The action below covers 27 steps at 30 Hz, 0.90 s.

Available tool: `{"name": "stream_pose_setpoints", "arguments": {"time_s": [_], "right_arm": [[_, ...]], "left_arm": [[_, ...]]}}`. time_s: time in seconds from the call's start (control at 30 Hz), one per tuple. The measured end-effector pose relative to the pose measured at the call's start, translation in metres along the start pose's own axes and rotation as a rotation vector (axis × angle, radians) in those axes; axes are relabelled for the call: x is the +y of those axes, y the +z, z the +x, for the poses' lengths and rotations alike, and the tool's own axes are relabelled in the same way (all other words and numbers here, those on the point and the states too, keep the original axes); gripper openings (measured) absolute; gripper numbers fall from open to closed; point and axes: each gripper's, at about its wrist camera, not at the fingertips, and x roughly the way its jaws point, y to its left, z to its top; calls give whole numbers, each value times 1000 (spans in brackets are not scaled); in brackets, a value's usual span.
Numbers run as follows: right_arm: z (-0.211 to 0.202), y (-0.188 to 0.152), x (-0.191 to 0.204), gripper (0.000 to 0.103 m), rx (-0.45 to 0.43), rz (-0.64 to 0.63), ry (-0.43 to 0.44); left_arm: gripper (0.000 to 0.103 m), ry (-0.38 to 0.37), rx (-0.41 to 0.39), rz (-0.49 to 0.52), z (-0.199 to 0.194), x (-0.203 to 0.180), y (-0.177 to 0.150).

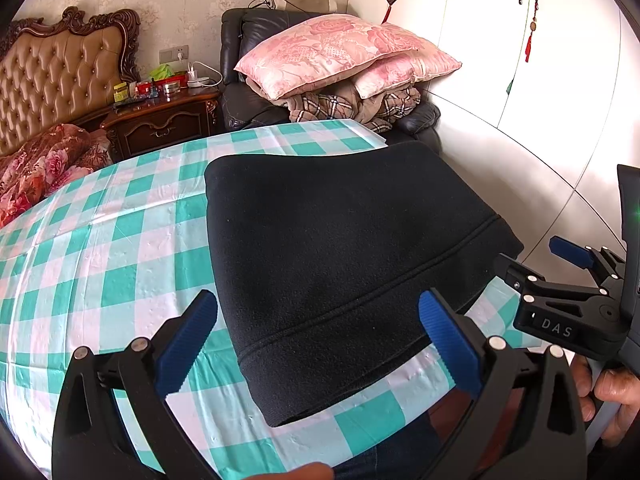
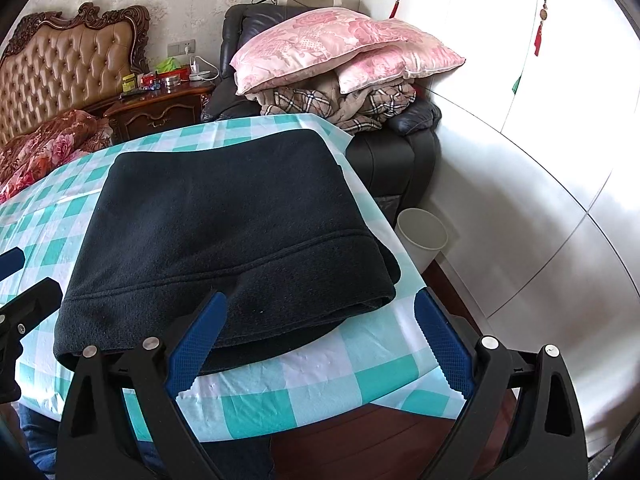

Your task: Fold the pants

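The black pants (image 2: 224, 240) lie folded into a thick rectangle by the worktop's (image 1: 100, 248) near right corner. The left hand-held gripper (image 1: 320, 344) and the right hand-held gripper (image 2: 320, 340) hover just off the near edge, jaws wide, empty. Looks nearly done; next, probably a final fold or squaring up

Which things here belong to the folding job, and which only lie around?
For the job: black pants, checked table cover, left hand-held gripper, right hand-held gripper, both open.

Lying about: pink pillows, plaid blanket, white bin, nightstand.
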Motion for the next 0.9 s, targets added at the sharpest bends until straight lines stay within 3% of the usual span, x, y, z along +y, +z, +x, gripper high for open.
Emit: {"name": "stream_pose_setpoints", "arguments": {"time_s": [0.7,0.9], "right_arm": [[0,0,0,91,0,0,0],[1,1,-1,91,0,0,1]], "left_arm": [[101,-8,7,0,2,-3,0],[101,-52,-16,13,1,-2,0]]}}
